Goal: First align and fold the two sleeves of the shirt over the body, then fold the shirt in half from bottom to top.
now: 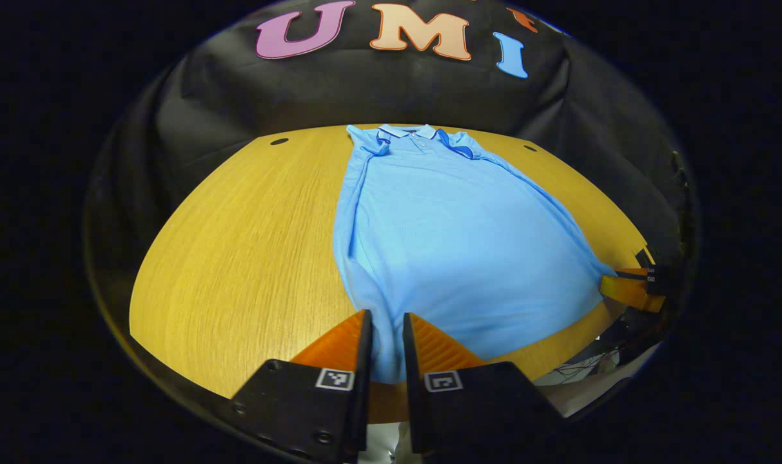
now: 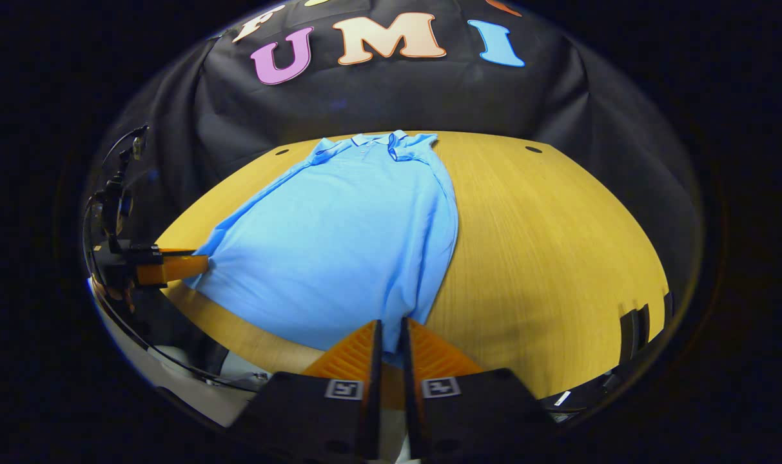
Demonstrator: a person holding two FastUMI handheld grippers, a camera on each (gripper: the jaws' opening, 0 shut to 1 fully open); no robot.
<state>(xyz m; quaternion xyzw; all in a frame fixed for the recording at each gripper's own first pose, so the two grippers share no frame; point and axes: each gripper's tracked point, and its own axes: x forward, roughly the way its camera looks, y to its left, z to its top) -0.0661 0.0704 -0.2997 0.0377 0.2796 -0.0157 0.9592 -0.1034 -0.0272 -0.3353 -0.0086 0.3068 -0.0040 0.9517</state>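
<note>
A light blue polo shirt [image 1: 455, 238] lies flat on the wooden table [image 1: 236, 258], collar at the far edge, both sleeves folded in along the body. My left gripper [image 1: 387, 316] is shut on the shirt's near left hem corner, with cloth pinched between its fingers. In the right gripper view the shirt [image 2: 345, 245] stretches away to the left, and my right gripper [image 2: 390, 322] is shut on the near right hem corner. Each view also catches the other gripper at the opposite corner: the right gripper [image 1: 629, 290] and the left gripper [image 2: 171, 267].
Bare wood lies to the left of the shirt [image 1: 236, 258] and to its right [image 2: 545, 245]. The table has small dark holes [image 1: 279, 141] near its far edge. Cables hang by the left gripper's hand [image 2: 117, 193]. The black cloth wall stands behind the table.
</note>
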